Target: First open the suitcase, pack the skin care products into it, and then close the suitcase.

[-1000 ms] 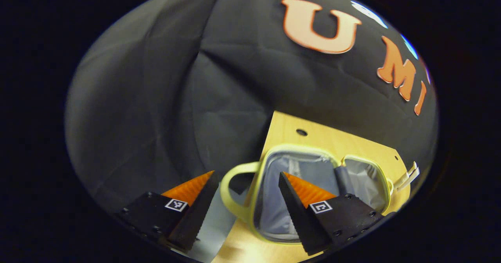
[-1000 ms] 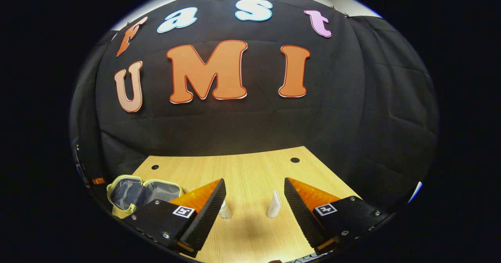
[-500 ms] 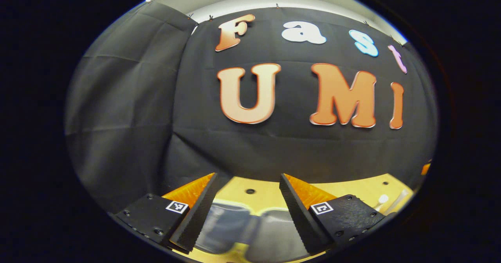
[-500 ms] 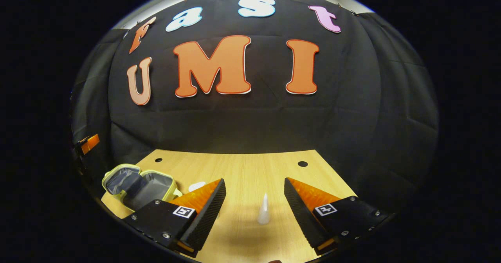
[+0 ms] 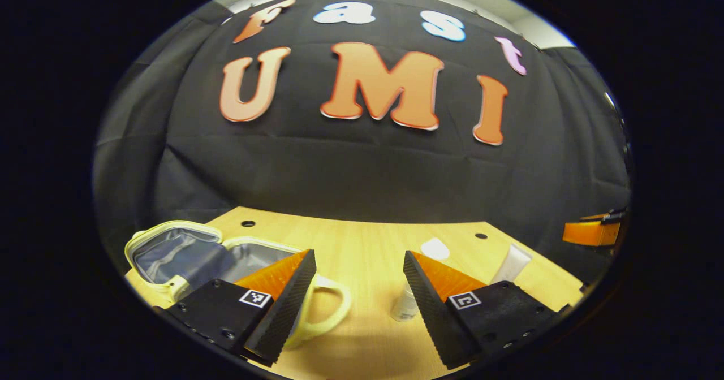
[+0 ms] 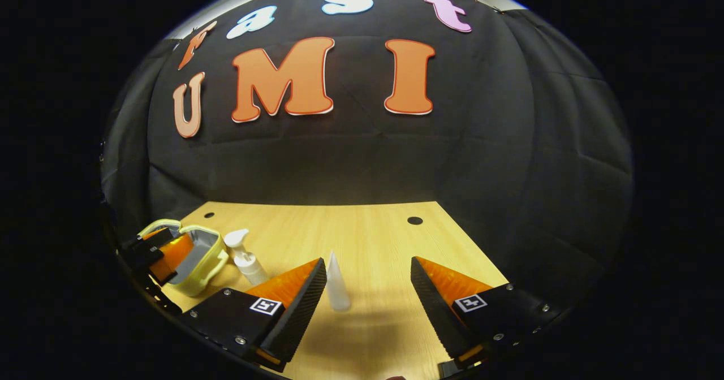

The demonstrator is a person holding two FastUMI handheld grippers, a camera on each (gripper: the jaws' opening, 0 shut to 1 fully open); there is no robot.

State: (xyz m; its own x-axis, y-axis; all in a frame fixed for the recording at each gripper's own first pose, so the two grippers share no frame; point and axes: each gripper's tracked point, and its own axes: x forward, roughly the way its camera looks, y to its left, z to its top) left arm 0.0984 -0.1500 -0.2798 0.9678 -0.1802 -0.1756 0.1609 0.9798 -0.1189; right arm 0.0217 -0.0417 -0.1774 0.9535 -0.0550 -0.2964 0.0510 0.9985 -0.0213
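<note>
Left gripper view: left gripper point(image 5: 356, 281) at 6 o'clock, jaws open, gripping nothing. Suitcase point(image 5: 186, 250) lying open at 8 o'clock, handle point(image 5: 328, 312) beside the near finger. Pump bottle point(image 5: 407, 301) at 5 o'clock, tube point(image 5: 512, 264) at 4 o'clock, on the table point(image 5: 367, 244).

Right gripper view: right gripper point(image 6: 367, 286) at 6 o'clock, jaws open, empty. Tube point(image 6: 337, 284) upright just beyond, bottle point(image 6: 246, 258) at 8 o'clock, suitcase point(image 6: 201, 258) farther toward 9 o'clock, left gripper point(image 6: 155, 250) over it.
</note>
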